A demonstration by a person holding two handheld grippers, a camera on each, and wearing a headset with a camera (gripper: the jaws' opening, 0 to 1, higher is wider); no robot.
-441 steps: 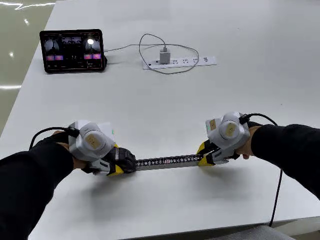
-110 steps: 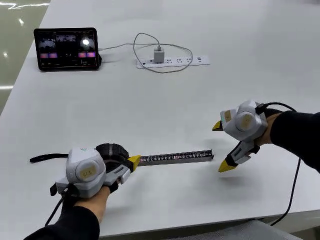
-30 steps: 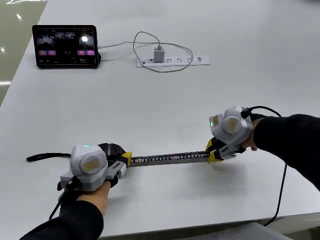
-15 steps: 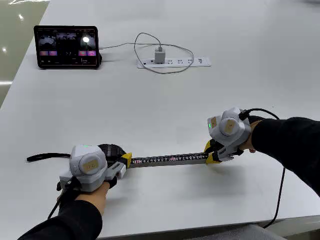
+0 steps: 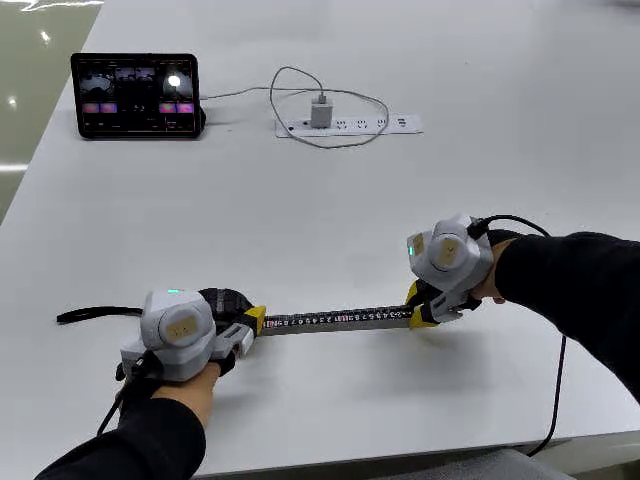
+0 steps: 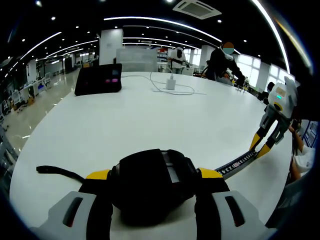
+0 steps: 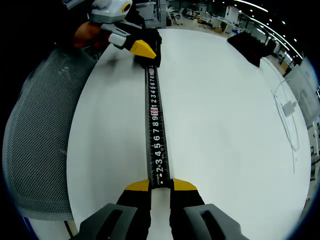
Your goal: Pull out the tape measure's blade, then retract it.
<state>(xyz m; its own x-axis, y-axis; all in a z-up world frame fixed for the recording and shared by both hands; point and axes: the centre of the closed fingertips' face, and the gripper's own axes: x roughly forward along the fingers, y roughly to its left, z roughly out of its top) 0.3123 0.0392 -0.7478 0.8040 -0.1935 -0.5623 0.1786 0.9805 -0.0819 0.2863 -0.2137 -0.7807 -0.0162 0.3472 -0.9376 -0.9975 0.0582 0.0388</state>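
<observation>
The black tape measure case (image 6: 152, 177) lies on the white table (image 5: 330, 220), held between the yellow-tipped jaws of my left gripper (image 5: 240, 322), which is shut on it. Its dark numbered blade (image 5: 335, 319) (image 7: 156, 130) stretches flat across the table to the right. My right gripper (image 7: 160, 186) (image 5: 419, 314) is shut on the blade's end, just past the 2 mark. A black wrist strap (image 5: 90, 314) trails left from the case. From the left gripper view, the right gripper (image 6: 267, 134) stands at the far end of the blade (image 6: 239, 161).
A tablet (image 5: 138, 95) stands at the back left. A white power strip (image 5: 350, 125) with a charger and looped cable lies at the back centre. The right gripper's black cable (image 5: 556, 375) hangs over the near table edge. People stand in the background of the left gripper view.
The right gripper has stayed shut on the blade's end and drifted slightly left toward the case. The left gripper and case have held still.
</observation>
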